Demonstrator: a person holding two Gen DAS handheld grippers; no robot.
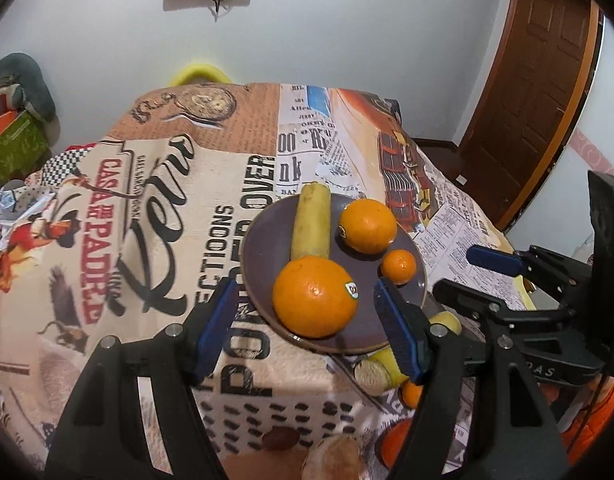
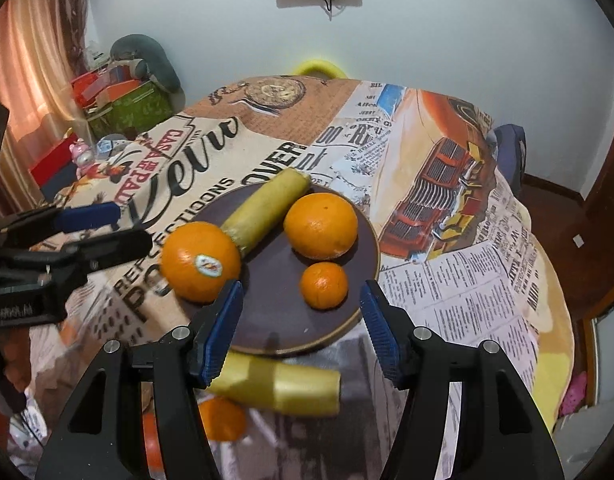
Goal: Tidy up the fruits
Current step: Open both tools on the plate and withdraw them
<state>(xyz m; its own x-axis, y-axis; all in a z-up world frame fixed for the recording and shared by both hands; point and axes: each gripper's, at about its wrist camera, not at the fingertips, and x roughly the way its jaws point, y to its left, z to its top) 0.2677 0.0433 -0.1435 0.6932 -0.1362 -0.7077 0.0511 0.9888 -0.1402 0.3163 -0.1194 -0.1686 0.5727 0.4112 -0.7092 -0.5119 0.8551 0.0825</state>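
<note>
We look along both tools toward a round dark brown plate [image 2: 359,240] that sits on the desk, which is covered by a cloth printed with newspaper pages and vintage posters [image 1: 155,208]. On the plate lie four fruits: a large orange with an oval sticker [image 2: 201,267] at the plate's near left rim, a second large orange [image 2: 321,226] farther back, a small mandarin [image 2: 323,285] in front of that one, and a long pale yellow peeled piece of fruit [image 2: 267,210] slanting toward the far rim and touching the stickered orange. Our left tool [image 1: 305,320] is released, its blue-padded fingers [image 1: 395,328] standing either side of the stickered orange without pressing on it. Our right tool [image 2: 301,326] is also released, its jaws spread over the near edge of the plate with nothing between the pads. Just below the plate's near rim, a second pale yellow cut piece [image 2: 279,388] lies blurred, and another orange fruit [image 2: 223,418] shows beneath it, partly hidden by the left finger of the right tool. Each tool appears at the side of the other's view.
</note>
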